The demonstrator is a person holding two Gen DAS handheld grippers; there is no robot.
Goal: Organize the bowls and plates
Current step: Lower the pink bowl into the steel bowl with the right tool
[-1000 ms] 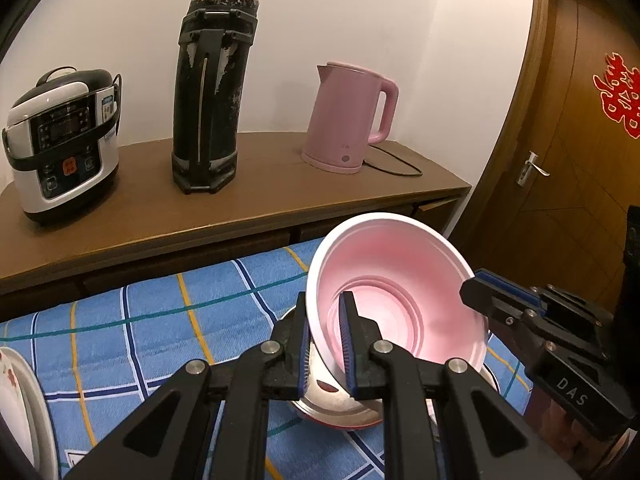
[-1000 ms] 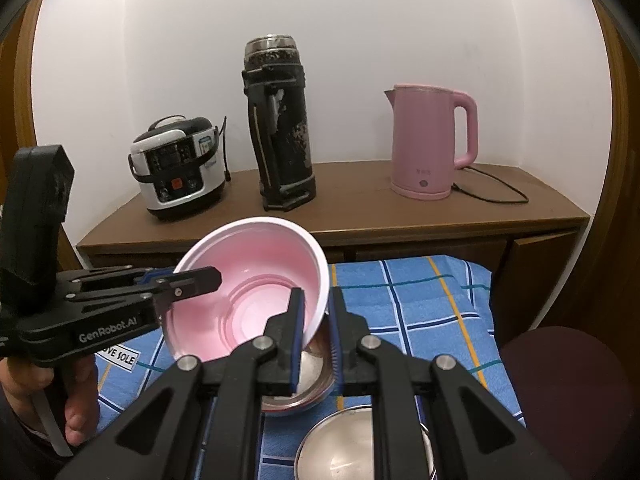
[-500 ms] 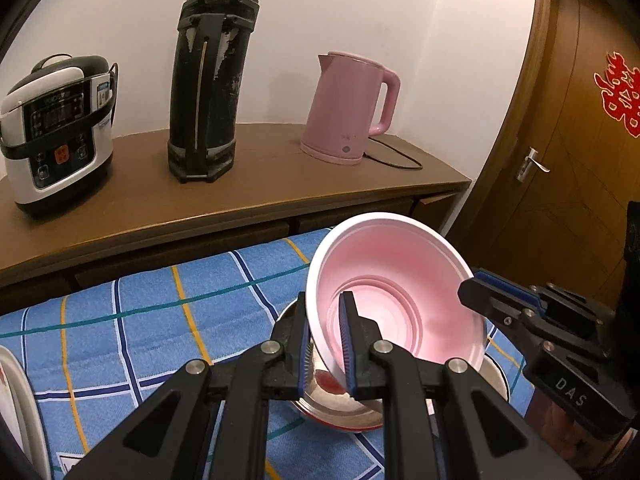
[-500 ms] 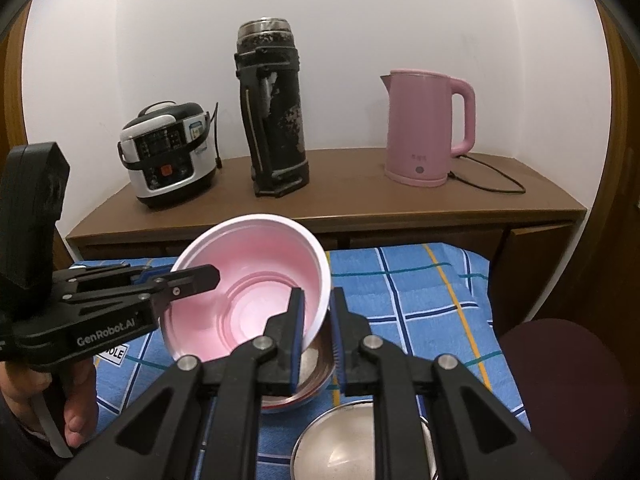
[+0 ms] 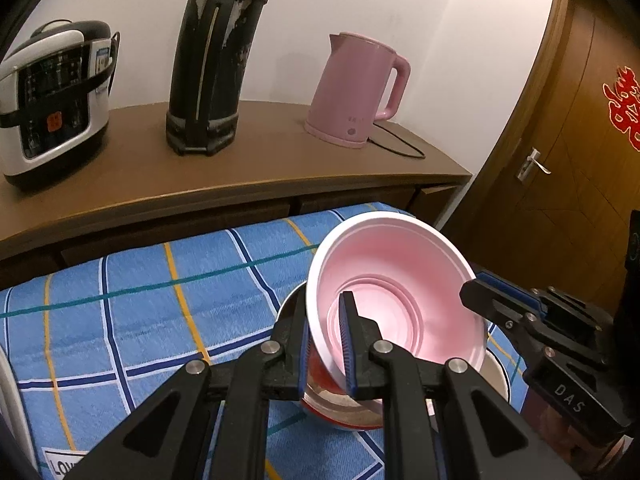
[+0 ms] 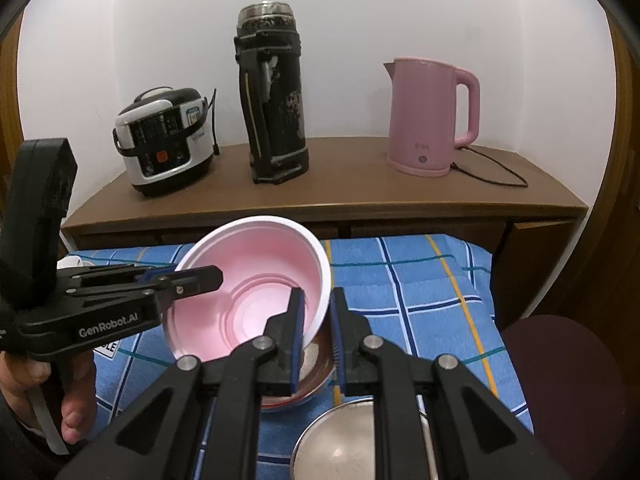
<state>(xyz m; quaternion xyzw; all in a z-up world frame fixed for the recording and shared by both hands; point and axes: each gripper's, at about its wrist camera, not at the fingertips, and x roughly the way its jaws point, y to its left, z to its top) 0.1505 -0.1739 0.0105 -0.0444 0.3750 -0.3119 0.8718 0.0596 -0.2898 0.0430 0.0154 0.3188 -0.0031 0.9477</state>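
Observation:
A pink plastic bowl (image 5: 400, 280) hangs tilted just above the blue checked tablecloth (image 5: 160, 312), held by both grippers. My left gripper (image 5: 326, 344) is shut on its near-left rim, one finger inside and one outside. In the right wrist view my right gripper (image 6: 318, 332) is shut on the opposite rim of the pink bowl (image 6: 256, 272). Each gripper shows in the other's view: the right gripper (image 5: 470, 292) and the left gripper (image 6: 214, 278). Directly under the pink bowl sits a red-rimmed steel bowl (image 6: 316, 364), partly hidden. A second steel bowl (image 6: 340, 440) lies nearer.
A rice cooker (image 5: 52, 96), a tall black flask (image 5: 212, 60) and a pink kettle (image 5: 356, 92) stand on the brown counter (image 5: 240, 172) behind the table. A white plate edge (image 5: 10, 392) is at far left. A dark stool (image 6: 560, 380) and a wooden door (image 5: 560, 160) are to the right.
Both grippers have tipped slightly downward with the pink bowl, so the counter sits higher in the views. The grips on the bowl are unchanged.

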